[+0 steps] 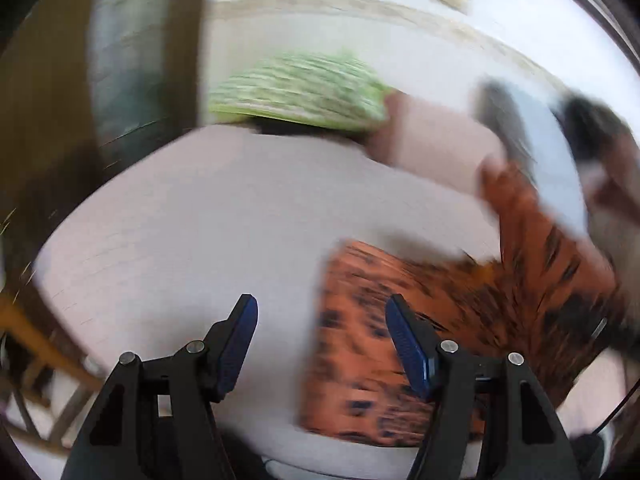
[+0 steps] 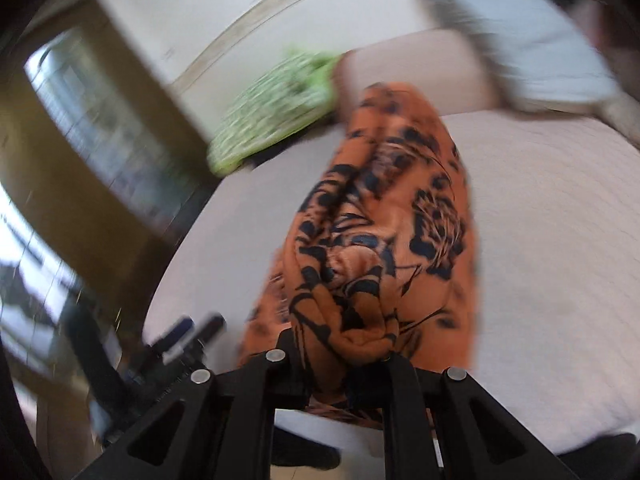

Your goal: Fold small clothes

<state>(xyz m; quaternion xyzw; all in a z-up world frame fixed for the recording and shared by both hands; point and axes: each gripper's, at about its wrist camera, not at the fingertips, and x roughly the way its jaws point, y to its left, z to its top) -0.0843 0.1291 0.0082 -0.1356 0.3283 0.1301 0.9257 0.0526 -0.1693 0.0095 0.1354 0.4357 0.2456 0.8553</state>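
An orange garment with a black floral print lies partly on the white padded surface, its right part lifted. My left gripper is open and empty above the garment's left edge, its blue pads apart. My right gripper is shut on the orange garment, which bunches up over its fingers and hangs down to the surface. The left gripper also shows, blurred, in the right wrist view. Both views are motion-blurred.
A green-and-white striped cloth lies at the far edge of the surface, also in the right wrist view. A beige cushion and a grey-white item sit at the back. Brown furniture stands to the left.
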